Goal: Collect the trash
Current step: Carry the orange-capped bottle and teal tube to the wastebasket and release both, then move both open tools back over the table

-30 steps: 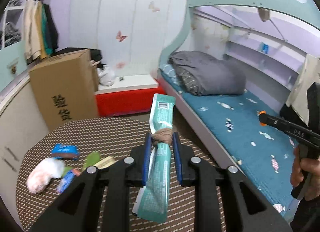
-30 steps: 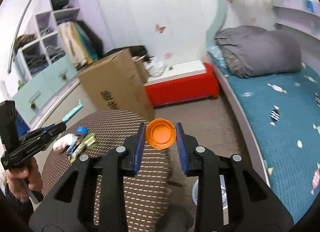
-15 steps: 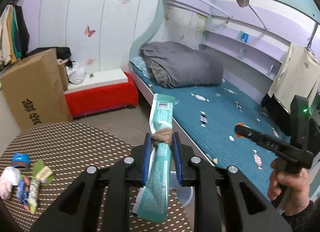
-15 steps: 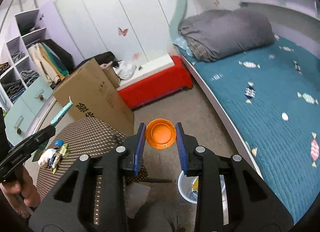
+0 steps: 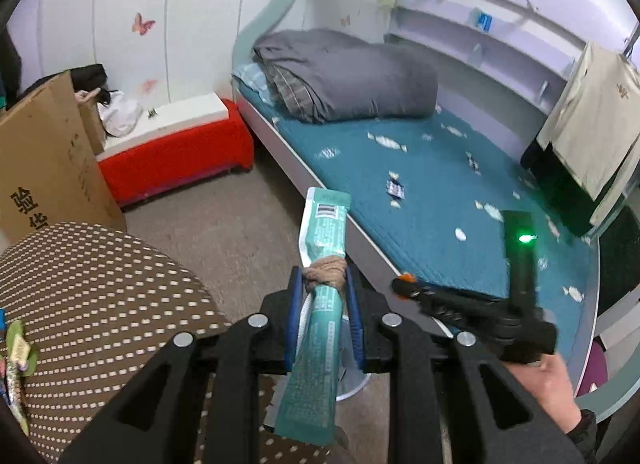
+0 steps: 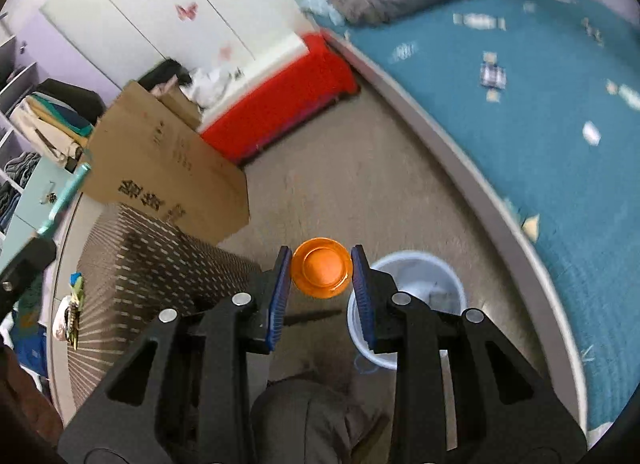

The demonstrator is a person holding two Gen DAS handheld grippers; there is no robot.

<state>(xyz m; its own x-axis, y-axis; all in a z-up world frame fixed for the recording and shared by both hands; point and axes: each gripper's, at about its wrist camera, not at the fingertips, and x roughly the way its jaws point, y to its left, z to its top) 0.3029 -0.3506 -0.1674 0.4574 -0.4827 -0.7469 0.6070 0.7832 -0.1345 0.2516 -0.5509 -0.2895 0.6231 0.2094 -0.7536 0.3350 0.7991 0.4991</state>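
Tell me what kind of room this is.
Most likely a child's bedroom: a bed with a candy-print teal sheet and a folded grey duvet, butterfly stickers on the wall, and open shelves of clothes.

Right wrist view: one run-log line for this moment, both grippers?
left gripper: shut on teal wrapper | right gripper: jaws just opening, orange cap between them | white bin: on floor below
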